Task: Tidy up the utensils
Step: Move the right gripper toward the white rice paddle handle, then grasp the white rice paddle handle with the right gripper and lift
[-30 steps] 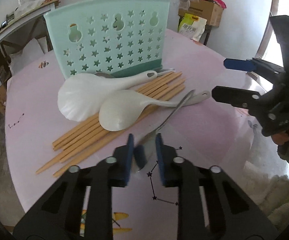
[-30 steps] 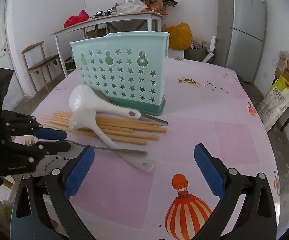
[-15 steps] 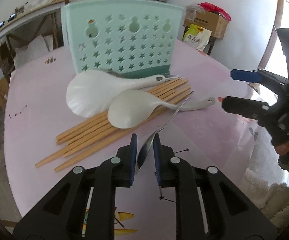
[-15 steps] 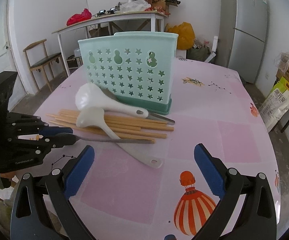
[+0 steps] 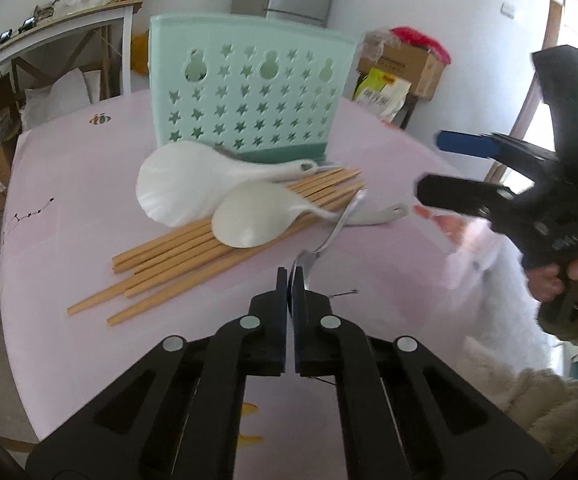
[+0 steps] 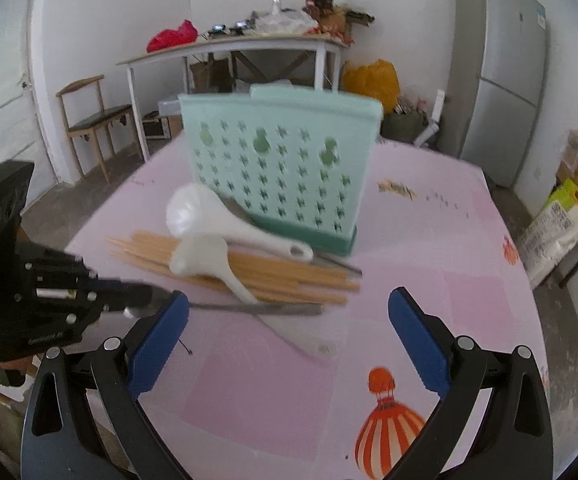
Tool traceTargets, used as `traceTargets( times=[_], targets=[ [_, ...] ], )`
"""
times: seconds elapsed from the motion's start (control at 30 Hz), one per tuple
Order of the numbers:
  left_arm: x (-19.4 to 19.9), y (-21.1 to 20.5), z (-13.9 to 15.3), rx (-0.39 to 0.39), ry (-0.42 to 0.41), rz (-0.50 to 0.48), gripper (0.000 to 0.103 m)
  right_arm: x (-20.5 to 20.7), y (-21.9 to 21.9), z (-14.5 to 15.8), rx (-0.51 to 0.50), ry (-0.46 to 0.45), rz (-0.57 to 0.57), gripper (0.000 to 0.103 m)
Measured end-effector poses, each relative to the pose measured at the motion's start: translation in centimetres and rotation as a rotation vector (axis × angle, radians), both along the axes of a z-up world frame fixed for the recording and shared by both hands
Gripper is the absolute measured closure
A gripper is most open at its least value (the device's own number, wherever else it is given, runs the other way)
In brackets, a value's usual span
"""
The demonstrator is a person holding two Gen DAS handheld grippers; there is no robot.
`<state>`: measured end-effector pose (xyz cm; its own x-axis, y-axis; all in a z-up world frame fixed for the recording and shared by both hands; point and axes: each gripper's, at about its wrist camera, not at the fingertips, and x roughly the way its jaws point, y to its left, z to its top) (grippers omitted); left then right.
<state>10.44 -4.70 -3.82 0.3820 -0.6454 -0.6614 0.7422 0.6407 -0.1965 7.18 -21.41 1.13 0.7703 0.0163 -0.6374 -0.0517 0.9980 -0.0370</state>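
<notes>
Steel, thin and slick, the metal spoon [image 5: 339, 226] looks light and stiff, pinched by its bowl in the left gripper [image 5: 290, 276] near the chopsticks [image 5: 217, 248], while the right gripper [image 6: 289, 320] gapes empty.

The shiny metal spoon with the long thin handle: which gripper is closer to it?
Left. The left gripper is shut on the metal spoon at its bowl end. The right gripper is open and empty, hovering above the spoon's handle, not touching it.
</notes>
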Motion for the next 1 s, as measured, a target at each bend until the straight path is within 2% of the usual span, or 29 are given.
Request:
traceTargets(
  times=[0.17,0.27,0.33,0.43,0.5,0.63,0.7,0.83,0.87,1.0],
  targets=[
    [-1.4,2.4,1.2,-0.041,0.02,0.013,0.102,0.4,0.3,2.4,-0.006,-0.072,0.05,0.012],
    [-2.2,4.7,1.8,-0.063,0.046,0.044,0.102,1.2,0.6,2.6,-0.008,-0.073,0.095,0.021],
    [-2.7,6.5,2.1,-0.073,0.06,0.079,0.102,2.0,1.2,1.8,-0.028,-0.039,0.147,0.031],
    [-3.4,8.7,2.4,-0.062,0.063,0.132,0.102,4.0,2.2,-0.5,-0.073,0.071,0.247,0.047],
    [-3.7,9.9,2.5,-0.063,0.069,0.155,0.102,4.9,2.8,-1.7,-0.081,0.128,0.299,0.053],
    [-4.3,11.5,2.7,-0.051,0.064,0.191,0.102,6.8,4.1,-3.6,-0.16,0.208,0.38,0.064],
    [-4.6,12.0,2.9,-0.05,0.057,0.204,0.102,7.3,4.5,-4.2,-0.197,0.227,0.406,0.068],
    [-4.9,12.6,2.9,-0.059,0.049,0.221,0.102,7.8,5.2,-4.7,-0.261,0.249,0.432,0.086],
    [-5.0,12.8,3.0,-0.062,0.047,0.225,0.102,7.8,5.3,-4.8,-0.271,0.246,0.435,0.087],
    [-5.3,13.1,3.3,-0.072,0.043,0.238,0.102,7.4,5.1,-4.5,-0.268,0.224,0.429,0.098]
  ],
)
